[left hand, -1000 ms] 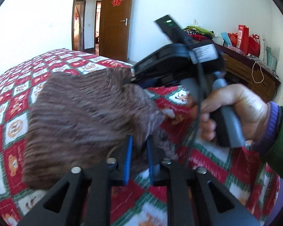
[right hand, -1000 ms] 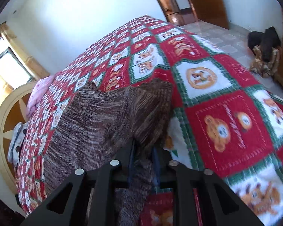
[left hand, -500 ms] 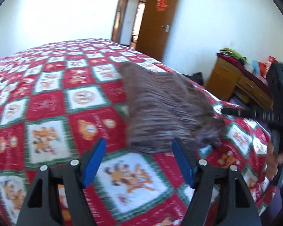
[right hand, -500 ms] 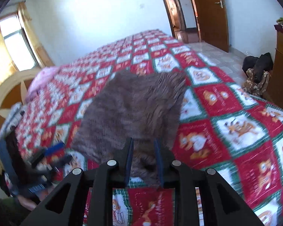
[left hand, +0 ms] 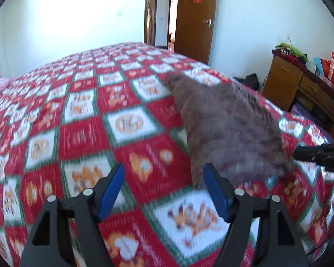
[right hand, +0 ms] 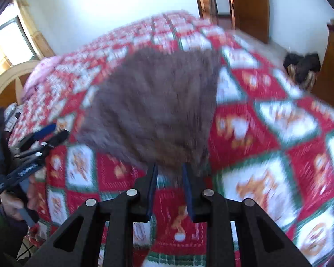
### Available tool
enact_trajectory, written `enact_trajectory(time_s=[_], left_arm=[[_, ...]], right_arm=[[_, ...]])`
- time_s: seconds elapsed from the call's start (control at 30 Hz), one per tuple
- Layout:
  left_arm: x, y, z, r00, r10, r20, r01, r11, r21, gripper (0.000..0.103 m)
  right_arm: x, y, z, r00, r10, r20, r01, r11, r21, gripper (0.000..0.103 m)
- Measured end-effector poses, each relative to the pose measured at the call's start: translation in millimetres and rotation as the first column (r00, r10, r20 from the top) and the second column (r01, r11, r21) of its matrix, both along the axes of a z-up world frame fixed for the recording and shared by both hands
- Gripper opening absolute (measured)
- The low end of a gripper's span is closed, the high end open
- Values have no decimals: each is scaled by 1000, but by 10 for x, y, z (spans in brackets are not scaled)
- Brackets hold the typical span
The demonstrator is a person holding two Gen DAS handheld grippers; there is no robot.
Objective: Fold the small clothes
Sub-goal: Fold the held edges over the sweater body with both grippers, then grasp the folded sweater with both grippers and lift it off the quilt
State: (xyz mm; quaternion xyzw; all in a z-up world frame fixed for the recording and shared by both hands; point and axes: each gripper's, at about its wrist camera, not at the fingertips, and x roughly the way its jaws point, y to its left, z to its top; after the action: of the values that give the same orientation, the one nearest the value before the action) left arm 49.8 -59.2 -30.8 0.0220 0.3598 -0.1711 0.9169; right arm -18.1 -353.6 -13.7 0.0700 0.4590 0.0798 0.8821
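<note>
The bed [left hand: 82,133], one only, fills the view ahead of and beneath both claws. It is covered by a single red, green and white patchwork quilt that looks soft enough to give under any press.

One brown knit garment [left hand: 229,129] lies on that quilt, ahead and to the right of the left claw [left hand: 164,169] and directly in front of the right claw [right hand: 169,169]. It looks light, limp and a little fuzzy. It should drape and sag rather than hold an edge, and it would probably drag on the quilt rather than slide. It looks already doubled over into a rough rectangle. The best places to take hold are likely its corners or a hem, pinching every layer at once so none peels away. A grip in the middle would only bunch it.

There are two claws. The left one is spread wide with nothing between its blue pads, only quilt showing beyond them, and the garment's near edge sits just past its right finger. The right one is nearly pressed together. Through the motion blur it appears to be pinching the garment's near edge, which reaches down between its pads.
</note>
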Motion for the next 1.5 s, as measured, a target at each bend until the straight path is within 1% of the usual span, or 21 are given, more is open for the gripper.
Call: enact_trajectory(time_s=[0.1,0.13,0.2,0.27,0.4,0.43,0.47,0.5,0.57,0.6,0.67,0.73,0.83,0.93,1.0,1.1,1.17,1.23,1.3,1.43,1.5], left_arm=[[209,-155,162,1000,6,11,-6,1000,-24,75],[307,-228,194,1000,6,7,-6,999,-37,75],[458,-367,203,1000,7,-5,-8,999,-36,75],[605,-531,169,1000,0,-13,0,1000,-20,75],[838,-868,-7,1000,10,0,-10,997,82,75],[889,-930,-72,1000,17,-8,-16,994,108,75],[946,-987,-175,999,30,-25,-26,990,140,75],[973,-1003,-230,999,37,-38,-31,988,152,75],[1002,-991,-341,997,55,-56,-46,987,151,77],[993,-984,-368,997,63,-49,-55,988,145,80],[960,-996,-381,997,80,-20,-76,984,159,86],[942,-1026,-380,997,82,-2,-80,981,176,87],[940,-1036,-334,997,82,-4,-80,980,183,87],[974,-1072,-311,997,81,-10,-77,978,196,87],[1000,-1090,-325,996,89,-17,-84,976,201,88],[1010,-1086,-350,994,112,-18,-106,974,200,92],[1026,-1088,-370,993,113,-20,-107,974,200,92],[1027,-1093,-377,994,111,-14,-106,975,198,92],[1023,-1103,-387,994,112,-5,-109,974,199,93],[1028,-1092,-392,993,116,-6,-113,975,190,95],[1045,-1047,-404,992,123,-19,-118,979,169,99]], right_arm=[[193,14,297,995,2,96,-1,1000,-19,24],[296,19,354,994,-1,111,4,1000,-22,24],[571,16,379,991,-16,130,19,1000,-20,24],[809,-13,315,991,-37,126,40,999,-20,24],[1161,-64,43,991,-89,97,92,995,-30,24],[1219,-65,-36,993,-93,76,95,995,-31,24],[1302,-81,-172,994,-102,31,103,994,-33,24],[1339,-102,-258,994,-109,10,109,994,-24,24],[1344,-167,-287,993,-115,33,114,993,25,24],[1347,-189,-293,993,-113,32,112,993,38,24],[1334,-220,-315,993,-111,43,108,992,61,24],[1302,-243,-326,992,-111,58,106,991,76,24],[1283,-255,-221,991,-113,74,107,991,84,24],[1326,-293,-17,979,-132,153,125,991,57,25],[1498,-345,13,980,-143,140,137,989,56,25],[1779,-378,-112,985,-145,93,143,989,27,25],[1930,-360,-280,990,-131,47,131,991,-7,26],[1957,-310,-313,990,-114,78,119,991,-57,26],[1988,-244,-316,991,-110,81,119,987,-110,26],[2001,-237,-348,989,-109,97,121,984,-130,27],[1983,-251,-342,989,-116,96,126,985,-115,27]])
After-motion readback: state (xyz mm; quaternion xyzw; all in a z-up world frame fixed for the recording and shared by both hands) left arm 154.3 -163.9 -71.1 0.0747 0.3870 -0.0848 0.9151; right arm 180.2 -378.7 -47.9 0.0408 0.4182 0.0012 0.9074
